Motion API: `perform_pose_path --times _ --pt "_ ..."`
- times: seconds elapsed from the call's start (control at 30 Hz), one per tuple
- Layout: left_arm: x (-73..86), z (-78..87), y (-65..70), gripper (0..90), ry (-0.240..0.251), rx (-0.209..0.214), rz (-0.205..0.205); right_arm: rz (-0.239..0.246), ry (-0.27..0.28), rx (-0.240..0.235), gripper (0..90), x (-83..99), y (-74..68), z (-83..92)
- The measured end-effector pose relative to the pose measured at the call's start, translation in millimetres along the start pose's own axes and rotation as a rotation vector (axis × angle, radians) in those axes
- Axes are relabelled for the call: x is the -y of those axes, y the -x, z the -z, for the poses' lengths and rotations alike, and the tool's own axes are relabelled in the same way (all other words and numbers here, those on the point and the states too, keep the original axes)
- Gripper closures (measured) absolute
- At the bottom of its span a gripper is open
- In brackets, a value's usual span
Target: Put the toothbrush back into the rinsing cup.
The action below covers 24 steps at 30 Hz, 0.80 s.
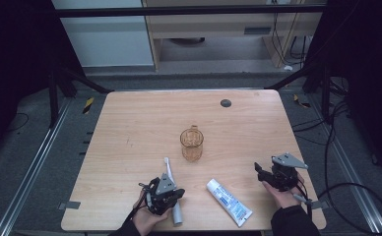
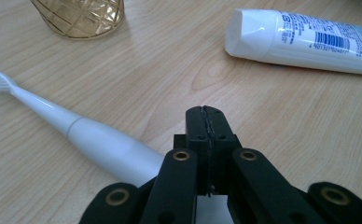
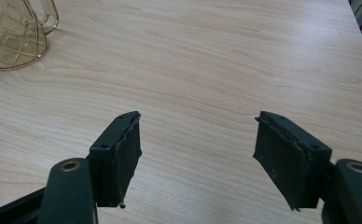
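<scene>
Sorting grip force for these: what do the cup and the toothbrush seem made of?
Cup: clear amber with a moulded diamond pattern and a handle; glass or hard plastic, the look leaves it open. Electric toothbrush: smooth white, faintly glossy body, probably plastic, with white bristles.

White toothbrush (image 1: 171,183) – amber lattice-cut cup (image 1: 192,144)

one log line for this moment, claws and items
left claw shut, empty, beside toothbrush | right claw open, empty | cup upright mid-table | toothpaste lying flat
</scene>
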<state>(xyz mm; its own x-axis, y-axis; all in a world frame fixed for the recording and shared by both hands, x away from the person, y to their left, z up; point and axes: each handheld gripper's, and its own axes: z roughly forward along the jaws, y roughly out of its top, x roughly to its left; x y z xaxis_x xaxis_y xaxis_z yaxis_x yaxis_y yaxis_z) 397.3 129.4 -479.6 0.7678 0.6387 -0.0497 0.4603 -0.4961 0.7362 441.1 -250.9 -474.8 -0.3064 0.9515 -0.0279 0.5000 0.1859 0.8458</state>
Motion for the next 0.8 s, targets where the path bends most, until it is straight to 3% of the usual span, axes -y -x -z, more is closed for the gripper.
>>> perform_pose_path --times 0.8 --pt "9.6 6.6 3.9 89.6 -0.040 0.020 -0.007 0.005 -0.006 -0.001 31.0 0.4 -0.3 -0.4"
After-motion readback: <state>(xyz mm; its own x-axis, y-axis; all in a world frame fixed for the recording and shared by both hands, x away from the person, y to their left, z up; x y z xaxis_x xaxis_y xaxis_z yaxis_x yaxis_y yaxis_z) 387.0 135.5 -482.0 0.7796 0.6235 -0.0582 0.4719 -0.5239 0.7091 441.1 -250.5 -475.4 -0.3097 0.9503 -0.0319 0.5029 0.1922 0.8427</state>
